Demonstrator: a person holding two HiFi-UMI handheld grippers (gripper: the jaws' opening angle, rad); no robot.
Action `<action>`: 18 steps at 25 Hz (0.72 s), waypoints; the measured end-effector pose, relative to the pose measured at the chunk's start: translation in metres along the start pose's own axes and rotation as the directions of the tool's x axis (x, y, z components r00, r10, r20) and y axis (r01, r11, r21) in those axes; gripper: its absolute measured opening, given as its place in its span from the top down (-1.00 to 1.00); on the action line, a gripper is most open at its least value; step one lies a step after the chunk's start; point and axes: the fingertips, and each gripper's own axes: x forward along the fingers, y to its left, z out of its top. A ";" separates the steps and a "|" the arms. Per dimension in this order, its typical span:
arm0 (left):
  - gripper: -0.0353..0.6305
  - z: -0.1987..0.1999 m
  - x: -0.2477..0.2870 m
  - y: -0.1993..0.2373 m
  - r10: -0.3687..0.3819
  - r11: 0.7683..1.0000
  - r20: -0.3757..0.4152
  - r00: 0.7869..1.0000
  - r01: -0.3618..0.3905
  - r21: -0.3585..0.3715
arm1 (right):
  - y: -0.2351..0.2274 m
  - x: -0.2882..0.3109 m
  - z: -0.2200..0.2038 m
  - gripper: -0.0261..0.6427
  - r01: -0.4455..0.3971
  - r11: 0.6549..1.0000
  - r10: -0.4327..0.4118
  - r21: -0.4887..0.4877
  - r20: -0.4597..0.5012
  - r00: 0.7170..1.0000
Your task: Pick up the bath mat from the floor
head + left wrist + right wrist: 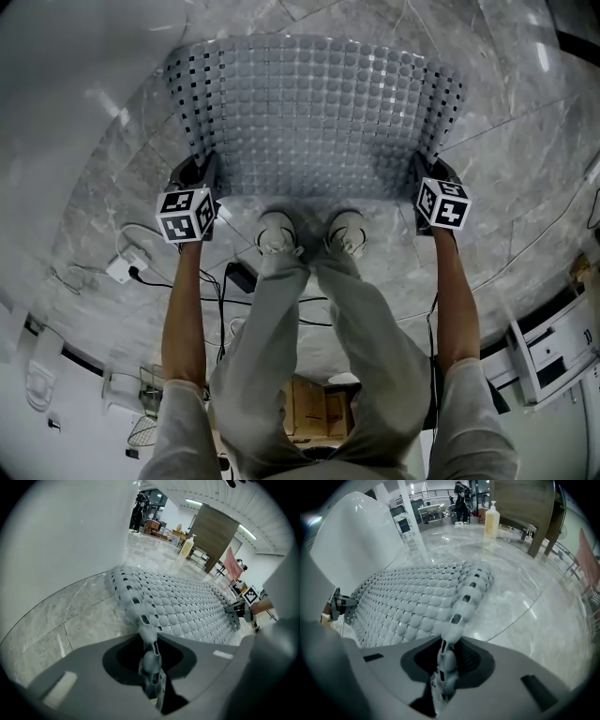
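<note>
Grey bubbled bath mat [314, 112], near corners pinched

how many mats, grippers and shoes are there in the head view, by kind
bath mat: 1
grippers: 2, left gripper and right gripper
shoes: 2, left shoe and right shoe
total: 5

On floor [84, 197], bath mat [314, 112] lies before shoes [277, 232].
</note>
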 end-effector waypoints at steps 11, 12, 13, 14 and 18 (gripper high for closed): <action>0.70 0.018 -0.027 -0.022 -0.041 0.999 0.015 0.999 0.041 -0.012 | 0.018 -0.037 0.015 0.74 -0.052 0.998 0.049 0.048 0.048 0.998; 0.70 0.021 -0.031 -0.026 -0.047 0.999 0.018 0.999 0.047 -0.015 | 0.022 -0.043 0.017 0.74 -0.060 0.997 0.057 0.046 0.053 0.997; 0.70 0.024 -0.036 -0.030 -0.053 0.998 0.020 0.998 0.054 -0.019 | 0.026 -0.050 0.020 0.74 -0.068 0.997 0.066 0.044 0.059 0.996; 0.71 0.027 -0.042 -0.035 -0.059 0.998 0.022 0.998 0.060 -0.022 | 0.031 -0.057 0.023 0.74 -0.077 0.996 0.074 0.043 0.066 0.995; 0.71 0.043 -0.064 -0.056 -0.087 0.996 0.032 0.996 0.088 -0.015 | 0.049 -0.088 0.038 0.74 -0.107 0.994 0.103 0.032 0.089 0.991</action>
